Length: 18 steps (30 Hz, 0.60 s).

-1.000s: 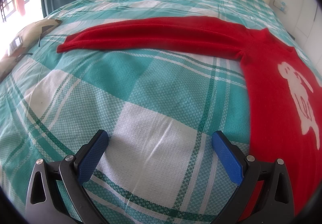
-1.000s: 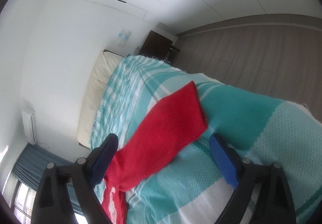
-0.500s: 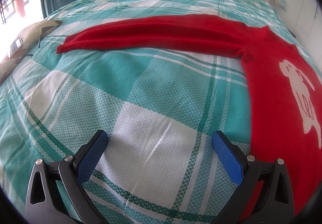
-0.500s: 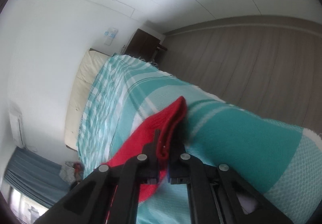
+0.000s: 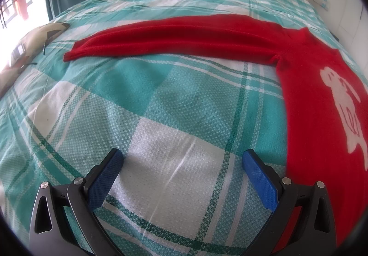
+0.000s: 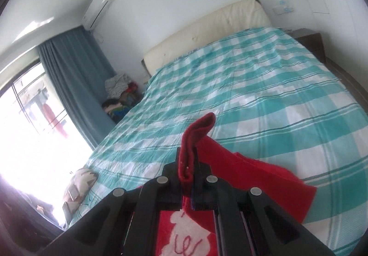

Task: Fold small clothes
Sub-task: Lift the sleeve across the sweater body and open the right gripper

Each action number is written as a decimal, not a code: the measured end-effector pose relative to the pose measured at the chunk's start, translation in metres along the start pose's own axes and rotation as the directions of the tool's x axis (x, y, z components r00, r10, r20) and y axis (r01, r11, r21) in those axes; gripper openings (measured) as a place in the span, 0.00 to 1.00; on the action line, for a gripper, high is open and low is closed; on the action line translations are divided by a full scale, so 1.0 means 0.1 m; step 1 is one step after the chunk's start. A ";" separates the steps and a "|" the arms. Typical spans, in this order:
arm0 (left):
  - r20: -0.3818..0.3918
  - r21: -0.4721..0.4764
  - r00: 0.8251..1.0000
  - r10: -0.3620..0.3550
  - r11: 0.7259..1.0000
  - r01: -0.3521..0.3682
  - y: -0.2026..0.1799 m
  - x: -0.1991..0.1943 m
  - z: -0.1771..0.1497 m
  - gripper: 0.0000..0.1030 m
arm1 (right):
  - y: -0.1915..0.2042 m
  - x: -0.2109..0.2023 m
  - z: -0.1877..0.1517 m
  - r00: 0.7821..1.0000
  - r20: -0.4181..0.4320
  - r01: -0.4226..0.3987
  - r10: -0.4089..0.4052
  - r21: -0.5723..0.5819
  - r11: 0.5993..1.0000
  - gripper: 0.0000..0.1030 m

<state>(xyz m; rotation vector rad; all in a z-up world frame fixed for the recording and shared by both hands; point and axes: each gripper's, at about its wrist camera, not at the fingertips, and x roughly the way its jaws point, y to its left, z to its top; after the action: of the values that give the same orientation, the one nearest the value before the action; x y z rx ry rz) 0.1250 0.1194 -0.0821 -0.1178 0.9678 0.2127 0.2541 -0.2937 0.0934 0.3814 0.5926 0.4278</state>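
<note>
A red sweater [image 5: 306,85] lies on the bed, spread over a teal-and-white checked bedspread [image 5: 161,118], and serves as the landmark here. Its body carries a white animal figure [image 5: 342,108], and one long sleeve [image 5: 174,37] stretches flat away from the body across the bedspread, its cuff end toward the window side.

The left gripper [image 5: 182,168] hangs over a white square of the bedspread just beside the sweater's body, its jaws spread wide with nothing between the blue pads [image 5: 260,180]; bare cloth shows between them. No part of it touches the sweater.

The right gripper [image 6: 186,168] is clamped tight on the sweater's other sleeve [image 6: 197,131], whose cuff sticks up past the jaws and curls over. Behind it the lifted sleeve drapes across the sweater's body, and the white figure shows below the black gripper frame, which hides much of the garment.

Away from the sweater, toward the head of the bed, stands a cream padded headboard [image 6: 207,30]. Beyond the outstretched sleeve's cuff, a patterned cushion [image 5: 30,42] lies at the bed's edge with a small dark device on it. Past that side hangs a blue curtain [image 6: 76,85] beside a bright window [image 6: 34,118], with a heap of clothes [image 6: 119,95] in the corner at its foot. An air conditioner [image 6: 99,10] is mounted on the wall above the curtain. On the far side of the bed from the curtain stands a dark bedside cabinet [image 6: 310,42].
</note>
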 end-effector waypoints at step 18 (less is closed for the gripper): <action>-0.002 0.001 1.000 0.000 1.000 0.000 -0.01 0.01 0.00 1.00 | -0.32 0.88 -1.19 0.946 -0.305 -0.064 0.105 0.142 0.988 0.58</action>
<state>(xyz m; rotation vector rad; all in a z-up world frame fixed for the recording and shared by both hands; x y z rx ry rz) 0.1257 0.1185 -0.0825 -0.1171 0.9694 0.2126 0.2567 -0.2517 -0.0518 0.4692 0.9182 0.5390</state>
